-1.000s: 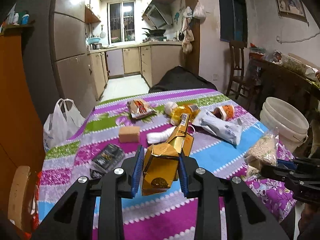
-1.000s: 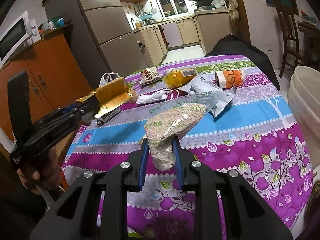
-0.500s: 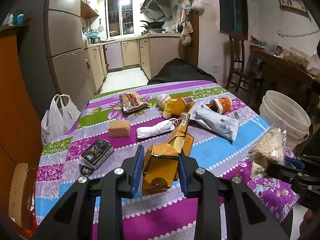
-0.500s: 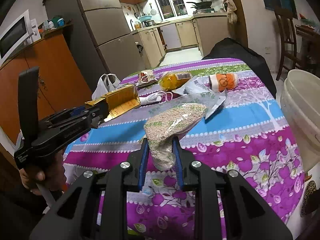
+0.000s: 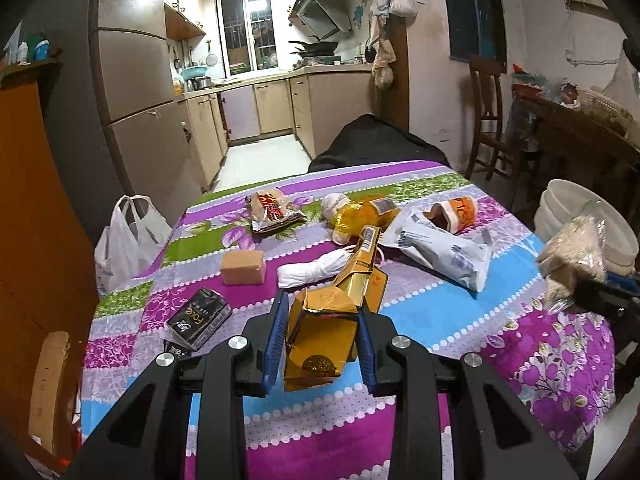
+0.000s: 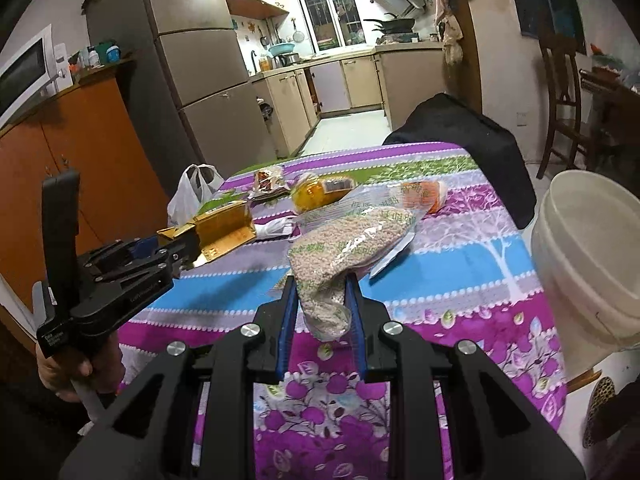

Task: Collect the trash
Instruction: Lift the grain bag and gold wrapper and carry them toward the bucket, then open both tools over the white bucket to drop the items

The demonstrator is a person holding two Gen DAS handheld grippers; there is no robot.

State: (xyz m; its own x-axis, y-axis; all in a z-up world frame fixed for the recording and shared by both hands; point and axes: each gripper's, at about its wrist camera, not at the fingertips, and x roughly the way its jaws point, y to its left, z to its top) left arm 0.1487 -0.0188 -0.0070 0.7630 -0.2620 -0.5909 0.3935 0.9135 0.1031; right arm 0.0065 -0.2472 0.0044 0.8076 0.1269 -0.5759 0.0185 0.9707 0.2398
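My left gripper [image 5: 322, 312] is shut on a crumpled gold carton [image 5: 328, 336] and holds it above the table's near edge; the carton also shows in the right wrist view [image 6: 224, 230]. My right gripper [image 6: 322, 284] is shut on a clear bag of grain [image 6: 344, 248], lifted over the table's right side; the bag shows in the left wrist view [image 5: 572, 260]. A white bucket [image 6: 592, 256] stands to the right of the table. Trash lies on the table: a snack wrapper [image 5: 272, 212], a yellow bottle [image 5: 364, 214], an orange cup [image 5: 454, 216], a white pouch [image 5: 444, 254].
A striped purple tablecloth [image 5: 440, 312] covers the table. On it lie a tan block [image 5: 243, 267], a black packet [image 5: 199, 318] and a white cloth roll [image 5: 316, 270]. A white plastic bag [image 5: 124, 240] hangs at the table's left. A black-covered chair [image 5: 376, 144] stands beyond.
Both grippers have pulled back and risen with their loads. The grain bag has moved right, nearer the white bucket.
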